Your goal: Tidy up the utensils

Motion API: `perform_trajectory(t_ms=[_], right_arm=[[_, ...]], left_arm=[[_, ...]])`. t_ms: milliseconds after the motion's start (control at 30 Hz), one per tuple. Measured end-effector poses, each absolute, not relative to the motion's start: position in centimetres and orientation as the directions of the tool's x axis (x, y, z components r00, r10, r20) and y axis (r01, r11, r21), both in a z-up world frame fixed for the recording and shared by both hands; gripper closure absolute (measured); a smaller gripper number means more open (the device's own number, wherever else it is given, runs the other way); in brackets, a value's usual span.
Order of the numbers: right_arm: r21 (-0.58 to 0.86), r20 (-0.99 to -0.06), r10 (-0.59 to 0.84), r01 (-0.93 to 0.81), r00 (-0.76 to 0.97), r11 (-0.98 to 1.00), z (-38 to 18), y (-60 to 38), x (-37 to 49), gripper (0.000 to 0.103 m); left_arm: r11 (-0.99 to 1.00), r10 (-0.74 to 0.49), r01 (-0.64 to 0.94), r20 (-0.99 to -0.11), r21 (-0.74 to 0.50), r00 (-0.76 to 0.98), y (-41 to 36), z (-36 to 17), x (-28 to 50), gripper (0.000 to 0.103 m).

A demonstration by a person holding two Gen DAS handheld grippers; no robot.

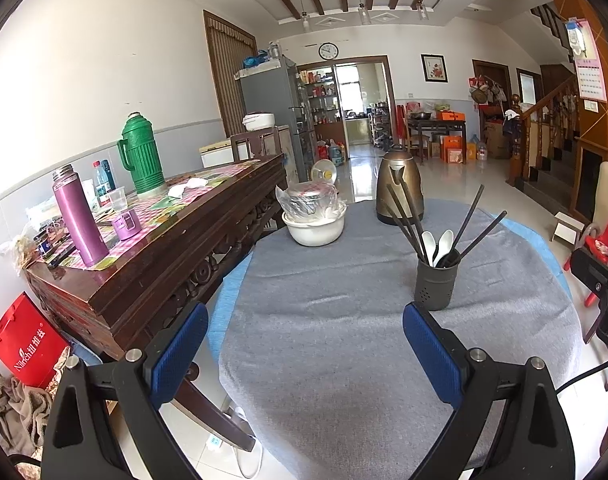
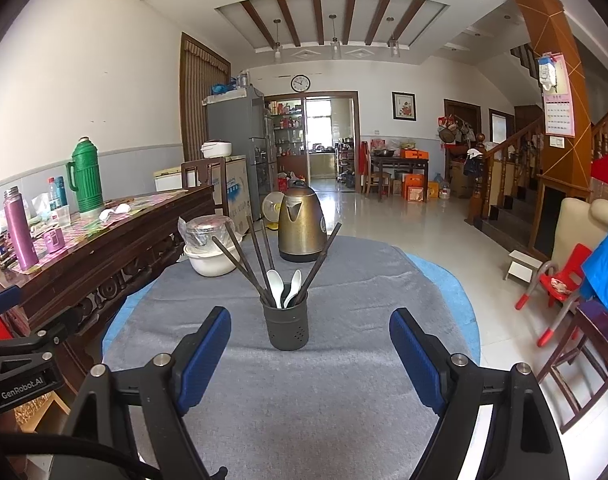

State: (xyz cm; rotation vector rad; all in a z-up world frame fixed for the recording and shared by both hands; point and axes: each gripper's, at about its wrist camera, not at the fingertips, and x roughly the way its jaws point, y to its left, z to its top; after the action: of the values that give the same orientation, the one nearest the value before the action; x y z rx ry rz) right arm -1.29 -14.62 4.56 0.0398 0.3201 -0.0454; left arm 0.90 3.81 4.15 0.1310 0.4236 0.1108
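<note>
Both wrist views look forward, low over the bench (image 1: 324, 320), facing the far doorway; left sits further left, right nearer centre, sharing the utensil holder (image 2: 286, 326) and kettle (image 1: 400, 186)

Chopsticks' (image 2: 260, 264) lower ends, spoon (image 2: 275, 286) handles hidden inside holder (image 2: 286, 328).
</note>
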Motion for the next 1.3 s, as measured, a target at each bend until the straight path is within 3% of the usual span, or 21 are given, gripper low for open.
perform_trajectory(t_ms=[833,1300], right_arm=[[0.041,-0.307,-0.012,0.026,0.952,0.999,4.56,-14.18,-1.33,0.019],[0.088,-0.242,-0.060,0.084,0.968,0.993,4.54,-14.79,-2.02,0.019]], left_arm=[[0.985,0.143,-0.095,-0.388,0.141,0.910,4.32,4.42,0.65,0.005],[0.985,0.148,-0.102,-0.382,0.139,0.912,4.47,4.42,0.37,0.005]])
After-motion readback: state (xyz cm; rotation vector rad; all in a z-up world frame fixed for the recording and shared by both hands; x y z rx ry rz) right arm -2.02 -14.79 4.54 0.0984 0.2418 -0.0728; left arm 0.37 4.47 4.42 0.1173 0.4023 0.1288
